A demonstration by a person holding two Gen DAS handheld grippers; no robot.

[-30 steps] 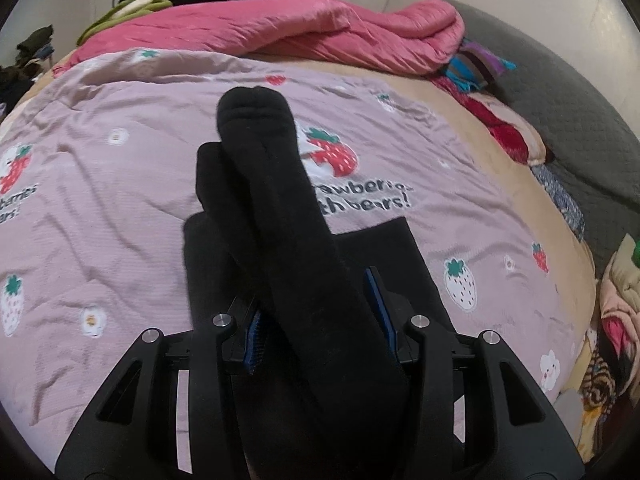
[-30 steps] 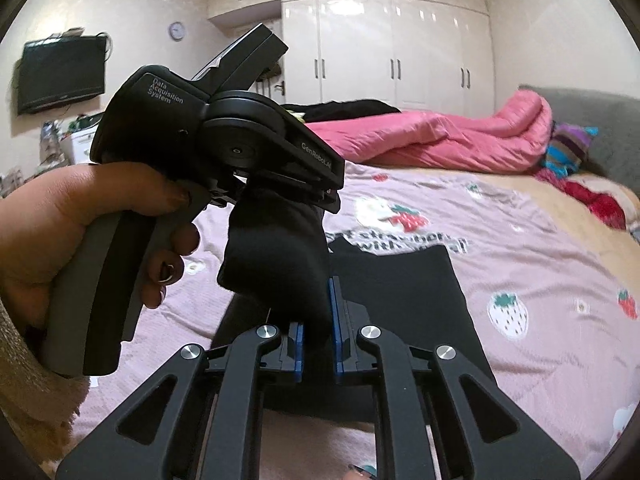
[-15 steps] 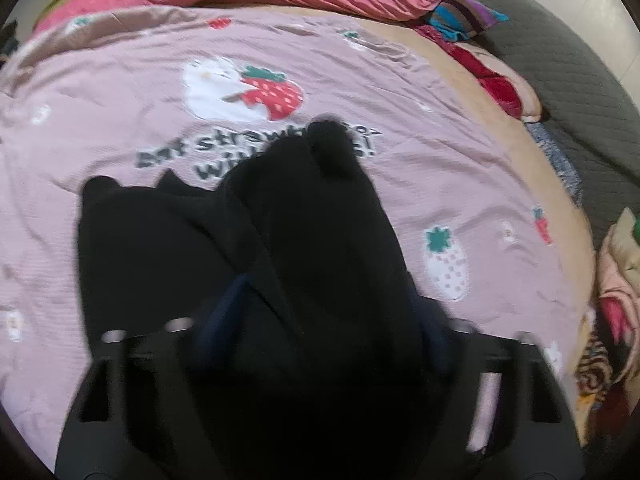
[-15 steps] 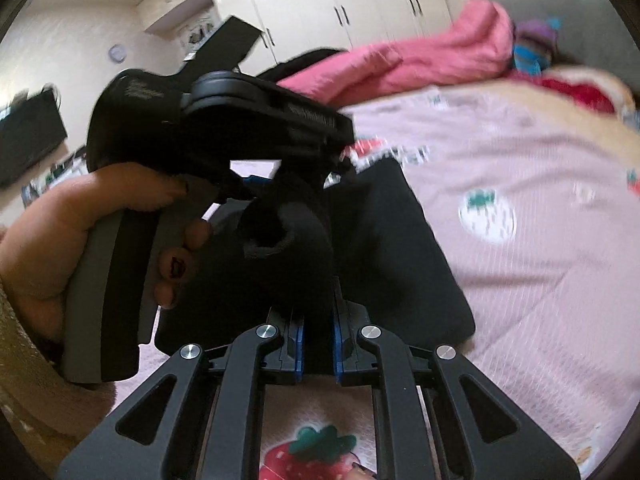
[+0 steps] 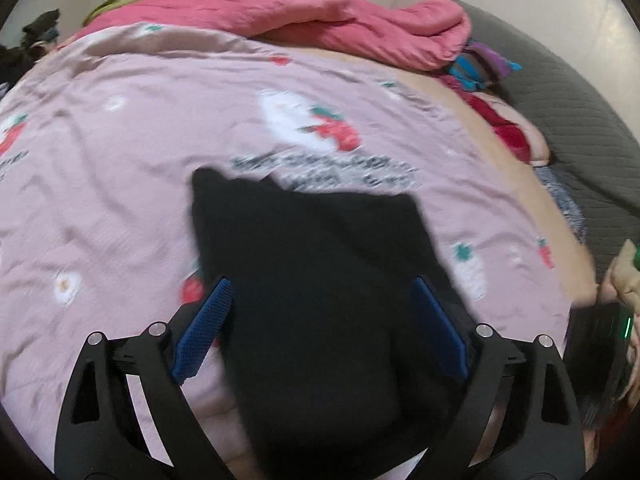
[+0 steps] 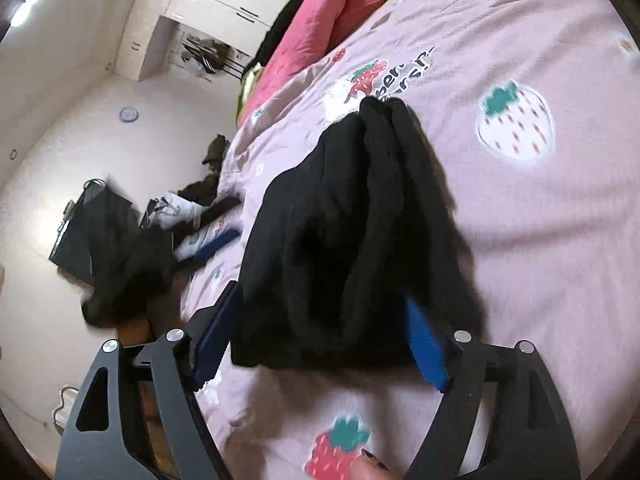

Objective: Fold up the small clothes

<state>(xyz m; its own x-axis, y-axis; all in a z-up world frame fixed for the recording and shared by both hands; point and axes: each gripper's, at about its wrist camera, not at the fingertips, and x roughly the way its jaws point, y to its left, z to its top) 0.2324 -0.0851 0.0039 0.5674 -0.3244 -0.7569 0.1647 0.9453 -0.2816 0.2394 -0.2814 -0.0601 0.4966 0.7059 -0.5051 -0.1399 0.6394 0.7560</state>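
I have let go of the black socks (image 5: 320, 280): they lie on the pink bedspread (image 5: 120, 160), my left claw (image 5: 320, 320) and right claw (image 6: 320, 336) both spread wide.

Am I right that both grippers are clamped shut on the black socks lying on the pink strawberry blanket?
Not quite. Both wrist views show the left gripper and right gripper open, their blue fingers spread apart. The black socks do lie on the pink strawberry blanket.

Black garment (image 5: 320, 264); pink strawberry-print sheet (image 5: 120, 152); hot-pink quilt (image 5: 304, 20); blue pads (image 5: 204, 332) on black tools.
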